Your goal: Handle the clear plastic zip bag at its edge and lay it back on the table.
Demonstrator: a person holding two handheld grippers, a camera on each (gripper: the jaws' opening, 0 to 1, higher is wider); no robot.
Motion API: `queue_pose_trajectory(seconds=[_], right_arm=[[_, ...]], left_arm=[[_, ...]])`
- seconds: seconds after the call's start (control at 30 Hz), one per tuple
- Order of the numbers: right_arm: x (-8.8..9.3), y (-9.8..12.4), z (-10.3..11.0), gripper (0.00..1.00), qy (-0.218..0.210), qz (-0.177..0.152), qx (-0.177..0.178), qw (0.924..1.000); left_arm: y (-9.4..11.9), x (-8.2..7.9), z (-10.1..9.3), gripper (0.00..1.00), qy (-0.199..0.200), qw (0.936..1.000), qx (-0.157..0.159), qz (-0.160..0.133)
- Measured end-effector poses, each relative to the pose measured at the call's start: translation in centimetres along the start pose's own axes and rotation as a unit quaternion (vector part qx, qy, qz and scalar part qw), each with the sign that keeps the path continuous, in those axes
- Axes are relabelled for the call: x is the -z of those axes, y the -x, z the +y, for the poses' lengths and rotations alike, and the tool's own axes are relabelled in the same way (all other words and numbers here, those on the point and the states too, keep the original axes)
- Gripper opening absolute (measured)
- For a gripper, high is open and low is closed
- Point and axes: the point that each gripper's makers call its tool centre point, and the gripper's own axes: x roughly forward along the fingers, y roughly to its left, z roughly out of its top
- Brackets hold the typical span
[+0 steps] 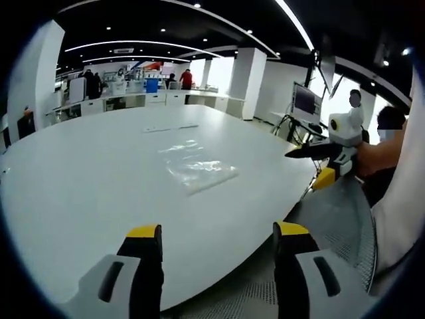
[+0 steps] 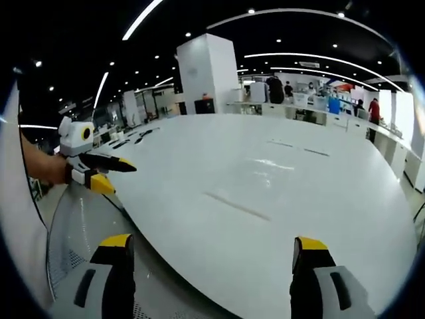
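While both tongs (image 1: 216,242) (image 2: 216,252) gape released, the clear zip bag (image 1: 198,166) lies seemingly crumpled on the table (image 1: 86,179)

A broad white oval surface (image 1: 86,179) fills an open office with a dark ceiling (image 2: 80,40) lined by curved light strips and spotlights, white square pillars (image 2: 207,73), far desks, a monitor (image 1: 306,101) and bright windows (image 1: 222,73).
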Motion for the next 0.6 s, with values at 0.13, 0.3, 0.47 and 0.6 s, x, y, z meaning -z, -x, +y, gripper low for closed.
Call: queue_pose_trajectory(seconds=[0.13, 0.3, 0.47, 0.6], right_arm=[[-0.13, -0.04, 0.19, 1.0, -0.001, -0.004, -0.002, 1.0], [-0.04, -0.08, 0.16, 1.0, -0.006, -0.004, -0.003, 1.0], [-0.25, -0.07, -0.02, 1.0, -0.021, -0.01, -0.001, 0.9997], [-0.23, -0.09, 0.01, 1.0, -0.018, -0.012, -0.001, 0.9998]], left_arm=[[-0.02, 0.05, 0.19, 0.67, 0.003, 1.0, -0.002, 0.0], [-0.03, -0.31, 0.22, 0.68, 0.021, 0.9997, -0.006, -0.01], [-0.03, -0.42, 0.41, 0.7, 0.026, 0.9995, -0.004, -0.018], [-0.12, -0.31, 0.28, 0.71, 0.024, 0.9996, -0.003, -0.015]])
